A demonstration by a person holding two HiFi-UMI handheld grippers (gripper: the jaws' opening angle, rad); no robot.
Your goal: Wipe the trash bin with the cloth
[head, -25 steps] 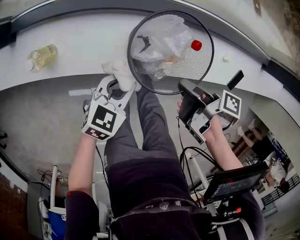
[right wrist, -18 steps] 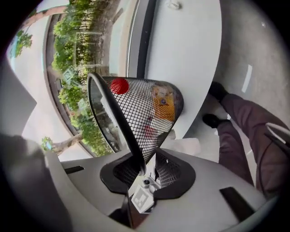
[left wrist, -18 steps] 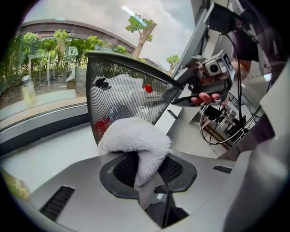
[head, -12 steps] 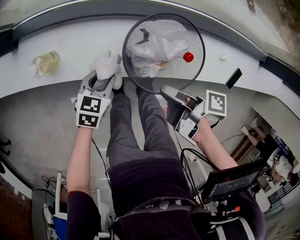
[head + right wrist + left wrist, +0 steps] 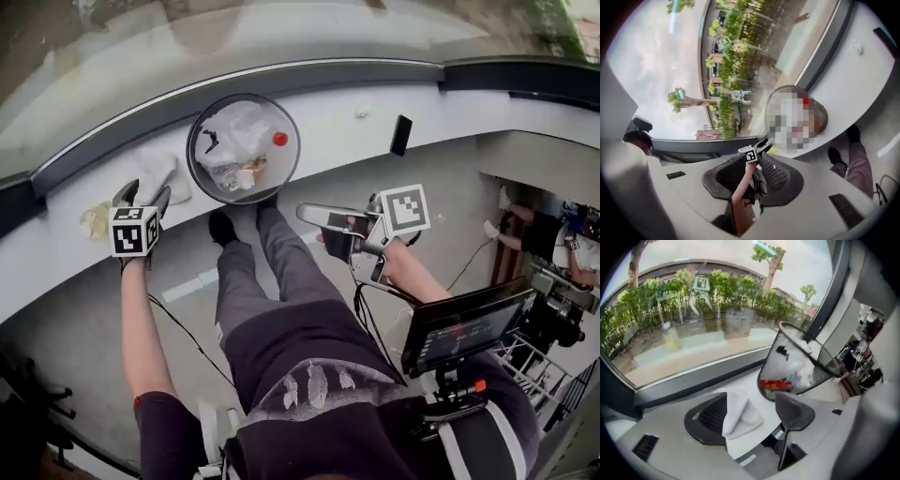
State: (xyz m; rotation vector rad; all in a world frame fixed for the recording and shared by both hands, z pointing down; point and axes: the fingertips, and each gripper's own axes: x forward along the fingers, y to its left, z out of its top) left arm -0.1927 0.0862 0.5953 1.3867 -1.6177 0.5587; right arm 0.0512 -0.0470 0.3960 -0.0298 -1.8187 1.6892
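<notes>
The black mesh trash bin (image 5: 242, 148) stands on the white ledge (image 5: 328, 131) with crumpled plastic and a red-capped bottle inside; it also shows in the left gripper view (image 5: 797, 364). The white cloth (image 5: 155, 173) lies on the ledge left of the bin. My left gripper (image 5: 145, 192) hovers over it with its jaws opening. There the folded cloth (image 5: 738, 411) rests against the left pad, and the right pad stands apart from it. My right gripper (image 5: 314, 216) hangs below the ledge, away from the bin, jaws opening a little (image 5: 757, 171) with nothing in them.
A dark phone (image 5: 401, 134) and a small white bit (image 5: 361, 112) lie on the ledge right of the bin. A yellowish bottle (image 5: 94, 220) lies left of my left gripper. A window runs behind the ledge. A monitor (image 5: 464, 328) stands at the lower right.
My left gripper carried the cloth left, away from the bin's rim, and its jaws spread, leaving the cloth on the ledge. My right gripper drew back from the bin.
</notes>
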